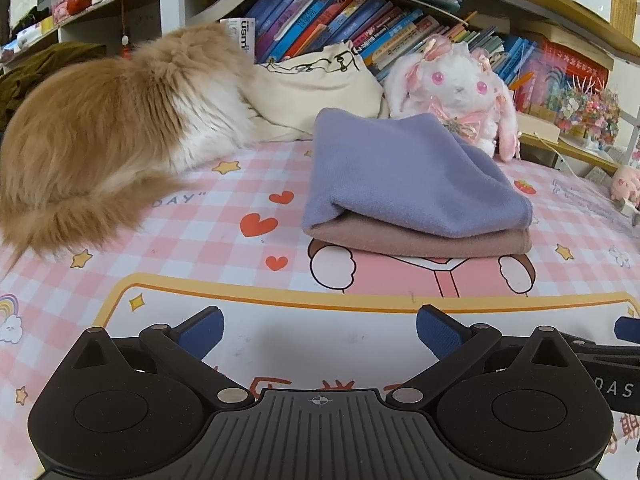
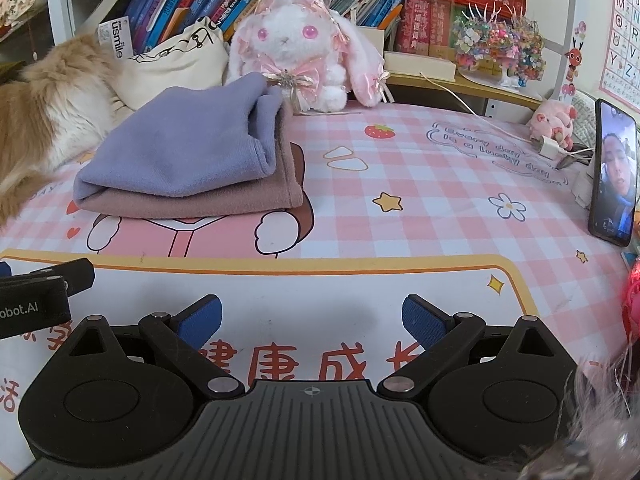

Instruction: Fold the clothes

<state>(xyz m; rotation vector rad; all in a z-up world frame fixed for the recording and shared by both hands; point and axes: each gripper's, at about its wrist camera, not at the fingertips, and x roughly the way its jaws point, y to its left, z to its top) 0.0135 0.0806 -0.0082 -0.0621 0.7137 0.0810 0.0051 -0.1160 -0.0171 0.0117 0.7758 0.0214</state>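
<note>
1. The left gripper [image 1: 319,334] has its blue-padded fingers [image 1: 202,330] spread wide. Nothing lies between them; they hang over the white panel of the printed mat [image 1: 200,216].
2. The right gripper [image 2: 312,322] stands just beside it on the right, likewise spread wide and empty, its pads [image 2: 422,320] over the red characters on the mat.
3. Far left on the mat sits a fluffy ginger and white cat [image 1: 108,132], its tail trailing toward the left gripper's side.
4. Behind the cat a cream cloth bag [image 1: 316,88] leans against the shelf of books [image 1: 332,24].
5. In the middle, ahead of both grippers and well apart from them, lies the folded stack: a lavender garment [image 1: 404,176] on top of a dusty-pink garment [image 1: 432,242], touching.
6. Just behind the stack sits a white and pink plush rabbit [image 2: 296,52].
7. Farther right, a charger and cable [image 2: 548,146] lie near a small pink plush toy [image 2: 554,120].
8. At the far right a phone [image 2: 614,172] stands upright with its screen lit.
</note>
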